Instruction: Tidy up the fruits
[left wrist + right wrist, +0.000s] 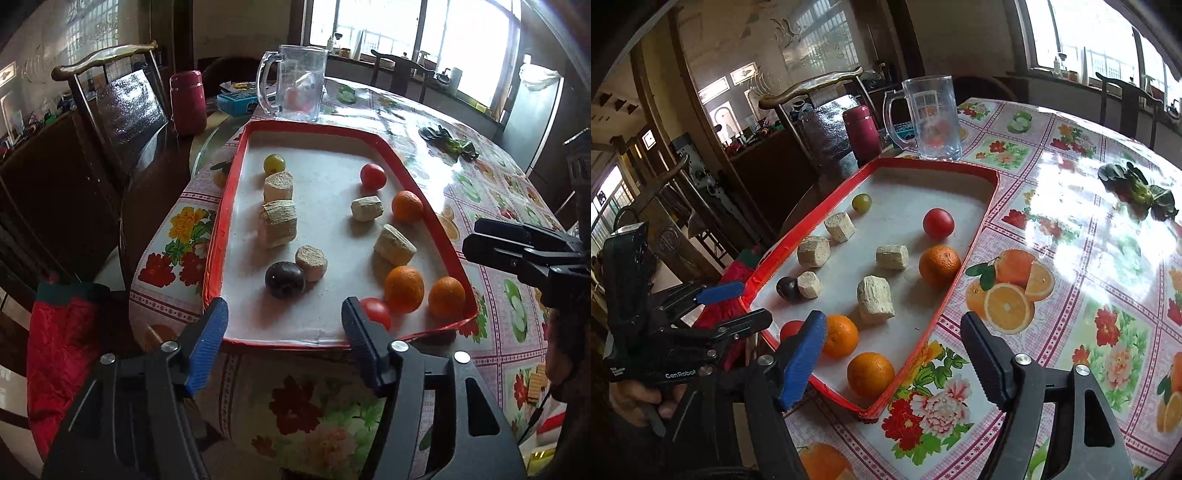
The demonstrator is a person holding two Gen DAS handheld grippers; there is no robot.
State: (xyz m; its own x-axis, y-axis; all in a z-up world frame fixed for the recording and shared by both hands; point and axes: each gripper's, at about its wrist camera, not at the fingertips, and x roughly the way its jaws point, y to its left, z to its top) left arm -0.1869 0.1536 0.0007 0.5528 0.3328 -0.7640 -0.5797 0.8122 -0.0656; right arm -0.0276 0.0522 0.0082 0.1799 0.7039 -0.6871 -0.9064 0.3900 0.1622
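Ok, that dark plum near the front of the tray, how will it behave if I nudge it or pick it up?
The plum looks round and glossy, so it would probably roll on the flat tray if nudged. The cork-like chunk touching it may block rolling that way. Its smooth skin could slip between pads, and it is likely soft enough to bruise under a hard squeeze.

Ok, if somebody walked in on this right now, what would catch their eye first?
Probably the red-rimmed tray on the flowered tablecloth, scattered with oranges, red tomatoes and pale cut chunks. Behind it stands a clear glass mug, and both grippers, left and right, hang open at the near edge.
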